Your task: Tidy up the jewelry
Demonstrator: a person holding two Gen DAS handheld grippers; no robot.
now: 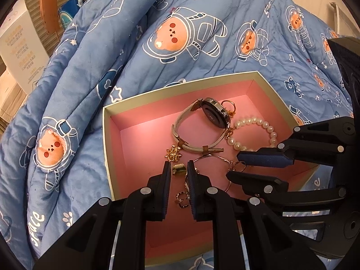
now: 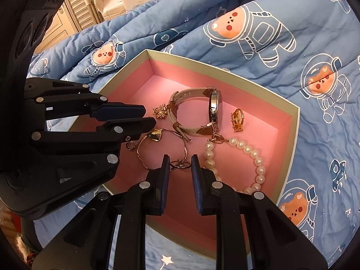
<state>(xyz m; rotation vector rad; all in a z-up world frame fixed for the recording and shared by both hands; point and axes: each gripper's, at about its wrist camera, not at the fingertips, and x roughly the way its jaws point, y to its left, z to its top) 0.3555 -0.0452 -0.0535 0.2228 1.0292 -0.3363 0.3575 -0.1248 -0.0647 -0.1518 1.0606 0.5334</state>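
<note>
A pink-lined box (image 1: 108,135) (image 2: 290,135) lies on the bed and holds jewelry: a watch with a pale strap (image 1: 213,112) (image 2: 213,110), a pearl bracelet (image 1: 267,128) (image 2: 258,164), a thin gold bangle (image 2: 162,150), a gold snowflake charm (image 1: 172,154) (image 2: 160,112), a gold ring (image 2: 237,119) and a small gold piece (image 1: 179,169) (image 2: 155,135). My left gripper (image 1: 178,168) is open over the box, its fingers either side of the small gold piece. My right gripper (image 2: 180,163) is open just above small ring loops (image 2: 180,164) on the bangle.
The box rests on a rumpled blue quilt (image 1: 180,33) (image 2: 270,33) printed with astronaut bears. Cardboard boxes (image 1: 20,51) and slatted doors (image 2: 76,4) stand beyond the bed edge. Each gripper reaches into the box close beside the other.
</note>
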